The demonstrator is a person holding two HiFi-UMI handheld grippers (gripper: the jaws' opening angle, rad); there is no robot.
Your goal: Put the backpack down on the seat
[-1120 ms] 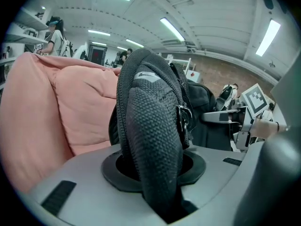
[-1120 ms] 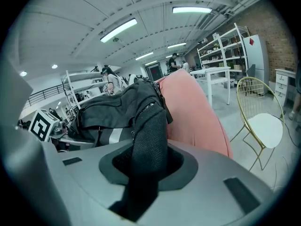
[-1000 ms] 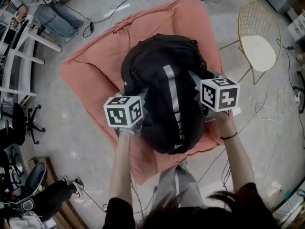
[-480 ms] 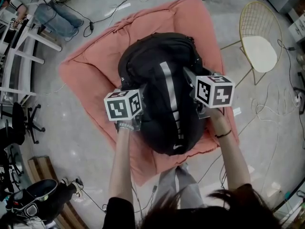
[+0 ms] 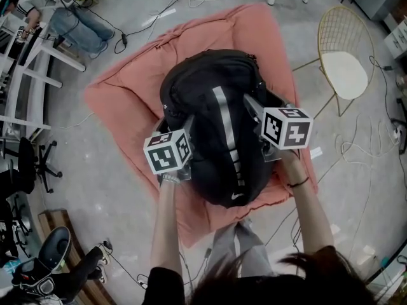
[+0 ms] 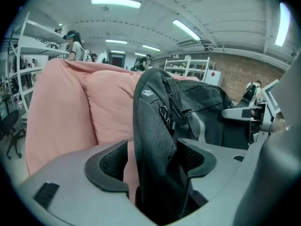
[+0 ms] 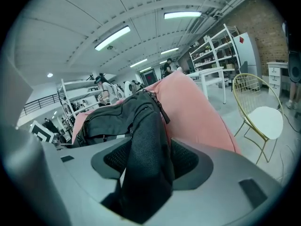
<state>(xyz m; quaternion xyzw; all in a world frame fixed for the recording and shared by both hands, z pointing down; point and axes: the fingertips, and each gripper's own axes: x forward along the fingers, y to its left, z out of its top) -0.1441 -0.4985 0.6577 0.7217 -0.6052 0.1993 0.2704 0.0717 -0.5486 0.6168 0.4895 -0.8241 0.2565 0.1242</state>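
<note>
1. Both jaws have just been spreading: left gripper [image 6: 150, 160] and right gripper [image 7: 145, 163] stand wide, a strap [image 6: 155, 126] slack inside each.
2. I see the backpack [image 5: 216, 126] lying on the pink seat [image 5: 127, 88].
3. Soft, likely heavy; I'd hold it by straps.

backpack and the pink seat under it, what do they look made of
Backpack: looks like black woven synthetic fabric, matte, with a shiny grey stripe; its strap shows an open mesh weave up close.
Seat: soft pink cloth, matte, probably a stuffed cushion, judging by its wrinkles and puffy folds.
</note>
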